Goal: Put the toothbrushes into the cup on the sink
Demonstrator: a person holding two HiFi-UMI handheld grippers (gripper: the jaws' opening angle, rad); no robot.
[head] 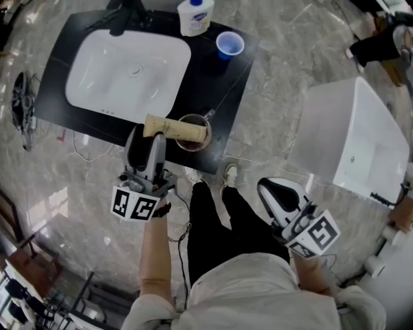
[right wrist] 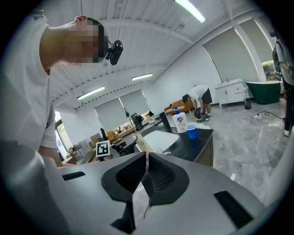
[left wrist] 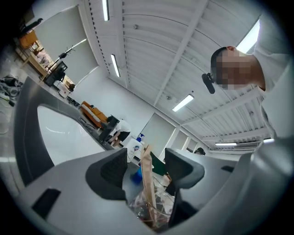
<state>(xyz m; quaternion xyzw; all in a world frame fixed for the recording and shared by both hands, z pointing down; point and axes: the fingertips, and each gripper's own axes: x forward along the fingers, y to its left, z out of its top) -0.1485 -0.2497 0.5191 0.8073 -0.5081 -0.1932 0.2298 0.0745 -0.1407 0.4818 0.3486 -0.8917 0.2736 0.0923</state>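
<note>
Right hand-held gripper, tilted down, pinches clear wrapper.

black counter holds a white basin, a blue cup, a white bottle and a brownish cup.

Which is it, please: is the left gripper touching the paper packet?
Apart: the left gripper view shows the left gripper open, gaps either side of the paper packet.

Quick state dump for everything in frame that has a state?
toothbrush packet: lying, one end over the glass cup
glass cup: upright
left gripper: open, toothbrush packet between jaws, pads off it
right gripper: shut on clear film
blue cup: upright, looks empty
soap bottle: upright
</note>
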